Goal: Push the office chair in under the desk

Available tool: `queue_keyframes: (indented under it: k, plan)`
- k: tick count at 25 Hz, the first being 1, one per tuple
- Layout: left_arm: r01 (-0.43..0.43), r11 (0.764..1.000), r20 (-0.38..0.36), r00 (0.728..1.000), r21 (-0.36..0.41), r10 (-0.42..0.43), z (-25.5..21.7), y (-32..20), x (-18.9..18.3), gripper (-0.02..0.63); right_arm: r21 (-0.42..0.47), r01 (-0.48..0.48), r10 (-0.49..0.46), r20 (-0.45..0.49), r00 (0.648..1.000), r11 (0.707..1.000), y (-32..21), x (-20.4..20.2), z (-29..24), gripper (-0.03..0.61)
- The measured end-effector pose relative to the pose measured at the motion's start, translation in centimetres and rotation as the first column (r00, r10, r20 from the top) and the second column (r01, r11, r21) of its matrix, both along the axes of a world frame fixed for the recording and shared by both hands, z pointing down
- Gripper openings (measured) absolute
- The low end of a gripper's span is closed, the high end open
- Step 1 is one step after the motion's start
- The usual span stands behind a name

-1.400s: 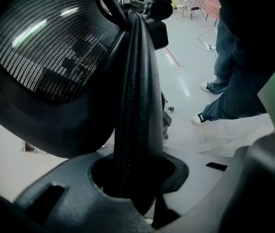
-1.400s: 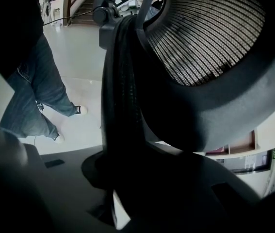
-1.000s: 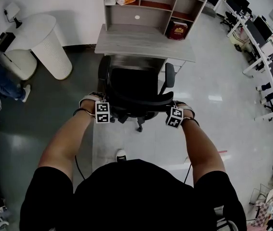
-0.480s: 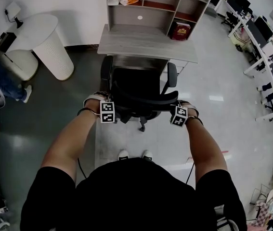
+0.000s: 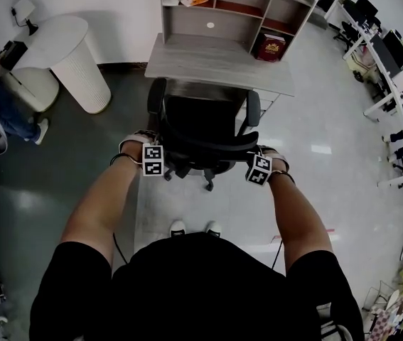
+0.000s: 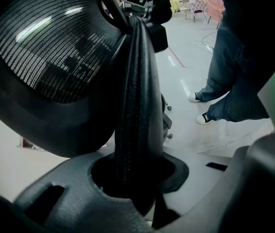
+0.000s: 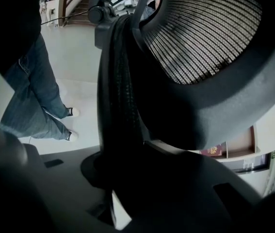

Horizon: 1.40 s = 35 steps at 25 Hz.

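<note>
While the office chair (image 5: 205,130) stands at the table's (image 5: 215,66) front edge, its seat partly beneath the top, the left gripper (image 5: 153,160) and right gripper (image 5: 258,169) hold its backrest's two sides, each pair of fingers narrowly clamped on the black rim. A shelf unit (image 5: 229,9) sits along the table's far edge.

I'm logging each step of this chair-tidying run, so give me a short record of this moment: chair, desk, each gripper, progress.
chair: black office chair, facing the desk, seat front near the desk's edge
desk: grey desk with a shelf unit on top
left: left gripper clamped on the left edge of the backrest
right: right gripper clamped on the backrest's right edge
progress: most of the office chair is out from under the desk
</note>
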<state>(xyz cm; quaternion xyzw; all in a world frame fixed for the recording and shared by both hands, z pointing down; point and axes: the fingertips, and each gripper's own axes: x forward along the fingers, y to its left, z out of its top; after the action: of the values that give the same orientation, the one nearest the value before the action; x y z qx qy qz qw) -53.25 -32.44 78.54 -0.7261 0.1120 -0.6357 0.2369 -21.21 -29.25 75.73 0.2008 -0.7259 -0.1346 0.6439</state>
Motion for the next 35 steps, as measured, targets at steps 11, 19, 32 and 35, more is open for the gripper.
queue_keyframes:
  k: [11, 19, 32, 35]
  plan:
    - [0.025, 1.000, -0.001, 1.000, -0.002, -0.025, -0.1, -1.9, 0.5, 0.072, 0.008, 0.024, -0.024, 0.009, 1.000, 1.000, -2.8, 0.6, -0.1, 0.129]
    - [0.019, 1.000, -0.013, 1.000, 0.000, -0.019, 0.1, -1.8, 0.5, 0.074, 0.011, 0.026, -0.026, 0.018, 1.000, 1.000, -2.6, 0.4, -0.1, 0.129]
    - [0.003, 1.000, -0.019, 1.000, 0.014, -0.002, 0.0, -1.3, 0.0, 0.075, 0.018, -0.035, 0.035, 0.023, 0.999, 0.999, -2.4, 0.1, -0.3, 0.171]
    - [-0.012, 1.000, -0.048, 0.999, -0.014, 0.011, 0.1, -0.3, 0.1, 0.176, 0.040, -0.075, 0.073, 0.043, 0.996, 0.996, -2.1, 0.6, -1.4, 0.221]
